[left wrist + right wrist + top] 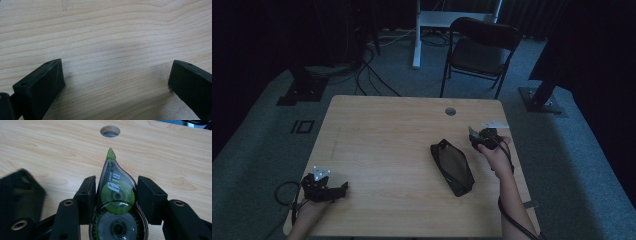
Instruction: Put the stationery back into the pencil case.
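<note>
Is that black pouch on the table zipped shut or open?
Open. In the high view the black pouch lies flat on the table, its top gaping so the lighter inside shows.

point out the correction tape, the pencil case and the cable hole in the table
correction tape (pixel 116 195): right gripper view, on its green reel.
pencil case (pixel 452 166): high view, on its mesh top.
cable hole (pixel 110 131): right gripper view, in the opening's middle.

The left gripper (pixel 324 186) rests low at seven o'clock, jaws spread wide apart. The right gripper (pixel 482 136) sits at three o'clock, raised on an extended forearm, jaws clamped.
</note>
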The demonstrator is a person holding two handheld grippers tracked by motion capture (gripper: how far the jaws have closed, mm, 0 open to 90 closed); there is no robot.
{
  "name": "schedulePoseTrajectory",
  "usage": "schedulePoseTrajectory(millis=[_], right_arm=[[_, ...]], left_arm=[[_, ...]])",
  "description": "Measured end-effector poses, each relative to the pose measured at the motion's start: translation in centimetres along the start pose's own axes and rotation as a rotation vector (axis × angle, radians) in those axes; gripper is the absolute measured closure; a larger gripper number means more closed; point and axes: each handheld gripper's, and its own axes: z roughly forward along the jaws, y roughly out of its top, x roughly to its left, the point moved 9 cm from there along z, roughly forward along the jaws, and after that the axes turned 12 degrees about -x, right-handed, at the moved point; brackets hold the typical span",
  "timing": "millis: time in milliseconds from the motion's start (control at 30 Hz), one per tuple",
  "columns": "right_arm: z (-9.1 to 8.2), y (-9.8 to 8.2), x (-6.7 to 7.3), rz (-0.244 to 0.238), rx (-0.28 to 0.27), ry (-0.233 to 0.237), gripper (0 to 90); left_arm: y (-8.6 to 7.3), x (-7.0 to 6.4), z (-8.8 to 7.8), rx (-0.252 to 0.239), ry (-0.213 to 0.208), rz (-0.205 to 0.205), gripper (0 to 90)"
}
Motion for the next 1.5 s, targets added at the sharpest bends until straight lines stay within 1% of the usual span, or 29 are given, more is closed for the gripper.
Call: schedulePoseTrajectory(millis=[67, 133, 200, 267, 300, 400, 467, 533, 567, 600, 633, 667, 700, 800, 900, 933, 1000, 1067, 1133, 1167, 1200, 1300, 1333, 1400, 1467, 1500], right_arm=[[-0.6, 0.3, 0.3, -0.012, -0.004, 0.001, 50.5], [-1.3, 0.7, 0.7, -0.01, -0.015, 0.004, 50.5], [-2.0, 1.0, 1.1, -0.019, -0.022, 0.007, 50.5], [-2.5, 1.1, 1.6, -0.006, -0.03, 0.021, 50.5], [-2.8, 1.2, 1.9, -0.01, -0.034, 0.027, 50.5], [-3.6, 1.5, 2.4, -0.022, -0.045, 0.019, 50.5], [-4.1, 1.7, 2.6, -0.029, -0.055, 0.004, 50.6], [-4.7, 2.1, 3.4, -0.024, -0.079, 0.019, 50.5], [-5.0, 2.2, 3.6, -0.04, -0.084, 0.004, 50.6], [-5.2, 2.4, 3.9, -0.052, -0.085, -0.001, 50.5], [-5.5, 2.5, 4.4, -0.044, -0.089, 0.012, 50.6], [-5.7, 2.7, 4.7, -0.045, -0.094, 0.013, 50.5], [-5.9, 2.8, 5.0, -0.061, -0.091, 0.01, 50.6], [-6.4, 3.0, 6.0, -0.056, -0.094, 0.025, 50.6], [-6.8, 3.0, 6.6, -0.048, -0.104, 0.022, 50.6], [-7.0, 2.9, 6.9, -0.034, -0.108, 0.027, 50.6], [-7.2, 2.8, 7.2, -0.024, -0.109, 0.031, 50.6], [-7.4, 2.6, 7.7, -0.03, -0.109, 0.039, 50.6], [-7.6, 2.6, 8.3, -0.023, -0.112, 0.055, 50.6], [-7.7, 2.5, 8.6, -0.032, -0.108, 0.057, 50.6], [-7.7, 2.5, 8.8, -0.035, -0.113, 0.053, 50.6], [-7.7, 2.3, 9.5, -0.017, -0.112, 0.066, 50.6], [-7.7, 2.1, 9.7, -0.021, -0.106, 0.067, 50.6], [-7.6, 1.8, 10.1, -0.007, -0.097, 0.08, 50.6], [-7.5, 1.5, 10.5, -0.007, -0.091, 0.084, 50.6], [-7.4, 1.3, 10.7, 0.004, -0.088, 0.088, 50.6]], left_arm=[[0.0, 0.0, 0.0, 0.0, 0.0, 0.0, 0.6], [0.0, 0.0, 0.0, 0.0, 0.0, 0.0, 0.6], [0.0, 0.0, 0.0, 0.0, 0.0, 0.0, 0.6], [0.0, 0.0, 0.0, 0.0, 0.0, 0.0, 0.6], [0.0, 0.0, 0.0, 0.0, 0.0, 0.0, 0.5], [0.0, 0.0, 0.0, 0.0, 0.0, 0.0, 0.6], [0.0, 0.0, 0.0, 0.0, 0.0, 0.0, 0.6], [0.0, 0.0, 0.0, 0.0, 0.0, 0.0, 0.6], [0.0, 0.0, 0.0, 0.0, 0.0, 0.0, 0.6], [0.0, 0.0, 0.0, 0.0, 0.0, 0.0, 0.5], [0.0, 0.0, 0.0, 0.0, 0.0, 0.0, 0.5], [0.0, 0.0, 0.0, 0.0, 0.0, 0.0, 0.6], [0.0, 0.0, 0.0, 0.0, 0.0, 0.0, 0.6], [0.0, 0.0, 0.0, -0.001, 0.0, -0.001, 0.5], [0.0, 0.0, 0.0, 0.0, 0.0, 0.0, 0.6], [0.0, 0.0, 0.0, 0.0, 0.0, 0.0, 0.6], [0.0, 0.0, 0.0, 0.0, 0.0, 0.0, 0.6], [0.0, 0.0, 0.0, 0.0, 0.0, 0.0, 0.5], [0.0, 0.0, 0.0, -0.001, 0.0, -0.001, 0.6], [0.0, 0.0, 0.0, -0.001, 0.0, -0.001, 0.6], [0.0, 0.0, 0.0, -0.001, 0.0, -0.001, 0.6], [0.0, 0.0, 0.0, -0.001, 0.0, -0.001, 0.6], [0.0, 0.0, 0.0, 0.0, 0.0, -0.001, 0.6], [0.0, 0.0, 0.0, 0.0, 0.0, 0.0, 0.6], [0.0, 0.0, 0.0, 0.0, 0.0, 0.0, 0.6], [0.0, 0.0, 0.0, 0.0, 0.0, 0.0, 0.6]])
